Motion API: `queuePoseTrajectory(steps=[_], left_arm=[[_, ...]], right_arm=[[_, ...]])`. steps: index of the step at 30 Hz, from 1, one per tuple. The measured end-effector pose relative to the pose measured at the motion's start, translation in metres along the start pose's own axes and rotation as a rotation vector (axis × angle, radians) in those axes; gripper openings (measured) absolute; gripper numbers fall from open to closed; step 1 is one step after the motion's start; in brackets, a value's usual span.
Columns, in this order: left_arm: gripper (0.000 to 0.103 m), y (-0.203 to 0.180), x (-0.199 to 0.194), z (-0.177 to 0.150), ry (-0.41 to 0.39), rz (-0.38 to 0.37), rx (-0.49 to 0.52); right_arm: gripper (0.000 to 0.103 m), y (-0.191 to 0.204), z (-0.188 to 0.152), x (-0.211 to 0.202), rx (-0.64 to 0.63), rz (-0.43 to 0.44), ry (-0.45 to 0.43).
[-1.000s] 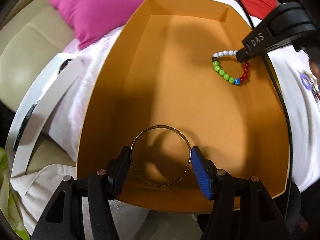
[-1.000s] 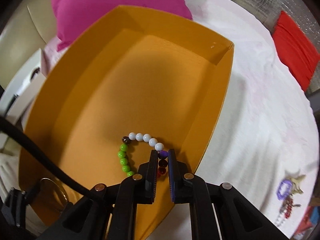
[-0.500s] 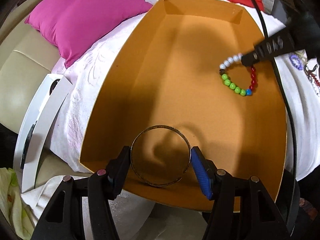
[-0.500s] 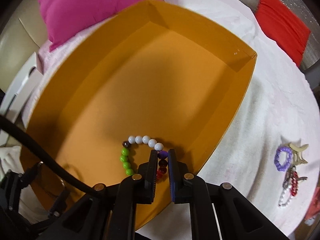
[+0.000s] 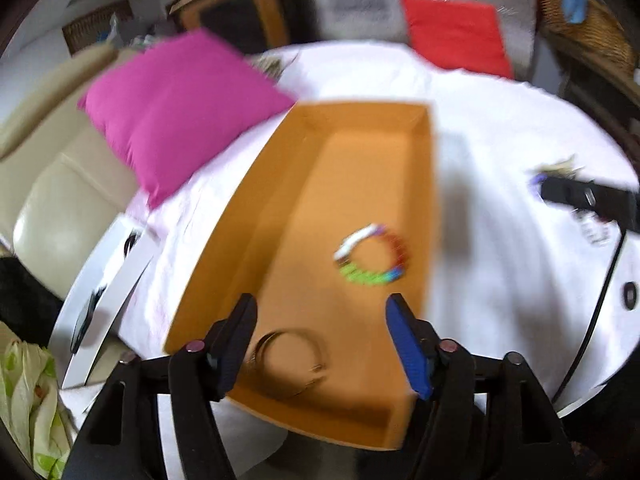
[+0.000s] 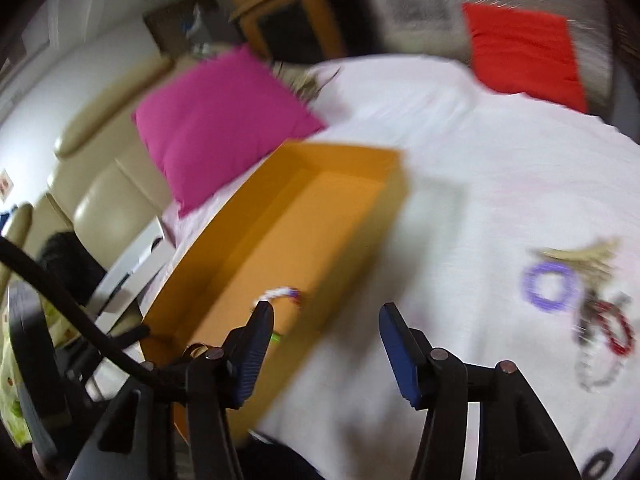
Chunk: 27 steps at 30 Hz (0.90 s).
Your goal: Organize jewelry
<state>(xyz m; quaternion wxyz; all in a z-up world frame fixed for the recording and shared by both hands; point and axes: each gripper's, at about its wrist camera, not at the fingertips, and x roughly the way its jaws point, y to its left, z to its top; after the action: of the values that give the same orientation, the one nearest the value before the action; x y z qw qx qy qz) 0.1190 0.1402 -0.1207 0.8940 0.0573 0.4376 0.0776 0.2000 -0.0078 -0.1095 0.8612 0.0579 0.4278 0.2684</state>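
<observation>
Bangle [image 5: 290,362] and beaded bracelet [image 5: 374,258] lie released in the orange box [image 5: 416,430]; left gripper [image 5: 322,344] and right gripper [image 6: 326,350], jaws just opened, hold nothing, freed for the jewelry pile [image 6: 580,304] at right.

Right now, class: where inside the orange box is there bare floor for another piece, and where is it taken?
Free: the far half of the box, beyond the bead bracelet, and the strip along its left wall. Taken: the near end, where the bangle lies, and the right side by the bead bracelet.
</observation>
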Motion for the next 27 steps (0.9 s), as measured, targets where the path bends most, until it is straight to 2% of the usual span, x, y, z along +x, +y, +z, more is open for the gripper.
queuePoseTrajectory(steps=[2, 6, 9, 11, 13, 14, 15, 16, 19, 25, 27], left_arm=[[0.069, -0.026, -0.013, 0.003, -0.046, -0.039, 0.032], [0.070, -0.077, -0.026, -0.003, -0.084, -0.113, 0.094], [0.070, -0.117, -0.024, -0.013, -0.061, -0.171, 0.143], [0.070, -0.134, -0.022, -0.017, -0.037, -0.190, 0.172], [0.070, -0.147, -0.019, -0.023, -0.013, -0.192, 0.205], [0.070, -0.151, -0.020, -0.025, -0.005, -0.190, 0.218], [0.070, -0.155, -0.019, -0.026, 0.001, -0.189, 0.228], [0.070, -0.159, -0.021, -0.026, 0.001, -0.189, 0.230], [0.070, -0.165, -0.018, -0.021, -0.004, -0.198, 0.222], [0.070, -0.183, -0.017, 0.000, -0.027, -0.251, 0.207], [0.070, -0.190, -0.013, 0.003, -0.015, -0.268, 0.210]], right_arm=[[0.059, -0.037, -0.019, -0.038, 0.046, -0.012, -0.037], [0.059, -0.107, -0.060, -0.111, 0.140, -0.059, -0.104], [0.059, -0.166, -0.102, -0.155, 0.235, -0.099, -0.126], [0.059, -0.194, -0.123, -0.168, 0.290, -0.114, -0.123], [0.058, -0.213, -0.140, -0.170, 0.341, -0.115, -0.112], [0.054, -0.220, -0.147, -0.165, 0.367, -0.117, -0.098], [0.043, -0.229, -0.154, -0.163, 0.394, -0.126, -0.076], [0.038, -0.233, -0.156, -0.161, 0.405, -0.130, -0.060], [0.035, -0.238, -0.159, -0.159, 0.399, -0.156, -0.058], [0.035, -0.240, -0.159, -0.134, 0.381, -0.186, 0.036], [0.033, -0.237, -0.158, -0.119, 0.349, -0.252, 0.093]])
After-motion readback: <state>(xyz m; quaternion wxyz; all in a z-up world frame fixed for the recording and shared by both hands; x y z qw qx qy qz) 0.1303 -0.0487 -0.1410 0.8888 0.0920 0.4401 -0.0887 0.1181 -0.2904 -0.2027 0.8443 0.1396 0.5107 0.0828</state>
